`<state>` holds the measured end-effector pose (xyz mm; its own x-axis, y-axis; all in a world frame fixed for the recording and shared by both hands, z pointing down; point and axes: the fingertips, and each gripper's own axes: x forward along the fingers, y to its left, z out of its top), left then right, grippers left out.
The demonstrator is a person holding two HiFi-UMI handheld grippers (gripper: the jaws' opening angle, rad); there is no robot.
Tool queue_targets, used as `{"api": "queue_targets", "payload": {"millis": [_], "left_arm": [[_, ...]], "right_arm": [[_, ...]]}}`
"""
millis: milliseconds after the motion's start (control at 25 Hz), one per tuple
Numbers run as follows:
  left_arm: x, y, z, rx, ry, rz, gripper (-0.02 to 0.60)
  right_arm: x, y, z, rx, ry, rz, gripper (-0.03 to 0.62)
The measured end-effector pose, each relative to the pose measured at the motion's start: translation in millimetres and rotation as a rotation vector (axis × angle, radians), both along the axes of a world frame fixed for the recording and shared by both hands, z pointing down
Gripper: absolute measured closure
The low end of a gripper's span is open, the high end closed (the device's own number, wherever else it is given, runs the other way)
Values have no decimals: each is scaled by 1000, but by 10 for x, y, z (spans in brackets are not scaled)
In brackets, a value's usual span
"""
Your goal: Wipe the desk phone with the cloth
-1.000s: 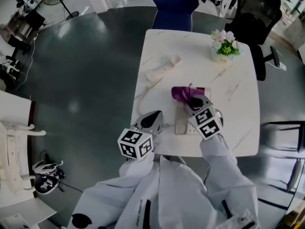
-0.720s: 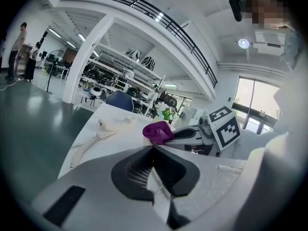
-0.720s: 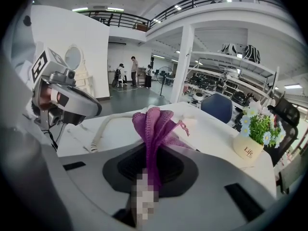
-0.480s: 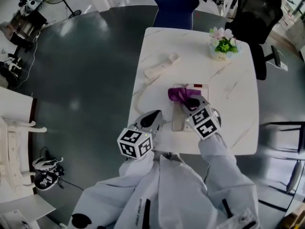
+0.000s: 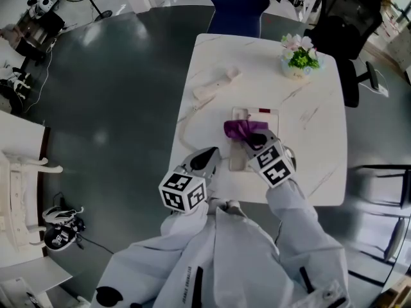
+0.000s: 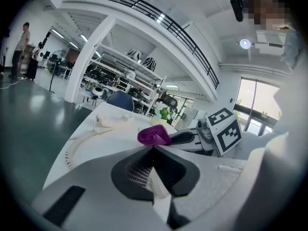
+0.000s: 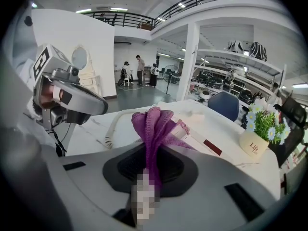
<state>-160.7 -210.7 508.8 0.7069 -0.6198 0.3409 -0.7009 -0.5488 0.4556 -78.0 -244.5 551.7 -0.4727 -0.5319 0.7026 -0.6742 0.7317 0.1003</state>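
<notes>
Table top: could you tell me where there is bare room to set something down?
The widest bare patch lies between the phone base and the table's right edge, below the flower pot. Another lies between the handset and that pot. The left side is crowded: handset, coiled cord, left tongs.

desk phone (image 5: 253, 115): white base, handset (image 5: 215, 84) off, lying apart | cloth (image 5: 241, 129): purple, bunched atop base

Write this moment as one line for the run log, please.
right tongs: shut on purple cloth, over desk phone | left tongs: shut, empty, near table edge | handset: off base, lying on table
</notes>
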Motion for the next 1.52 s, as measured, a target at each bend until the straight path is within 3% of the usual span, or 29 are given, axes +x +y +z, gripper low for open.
{"api": "queue_targets", "payload": {"millis": [1520], "left_arm": [[3,544,-126,20,0,-67,583]], "right_arm": [[-73,764,198,-109,-13,-117,557]]}}
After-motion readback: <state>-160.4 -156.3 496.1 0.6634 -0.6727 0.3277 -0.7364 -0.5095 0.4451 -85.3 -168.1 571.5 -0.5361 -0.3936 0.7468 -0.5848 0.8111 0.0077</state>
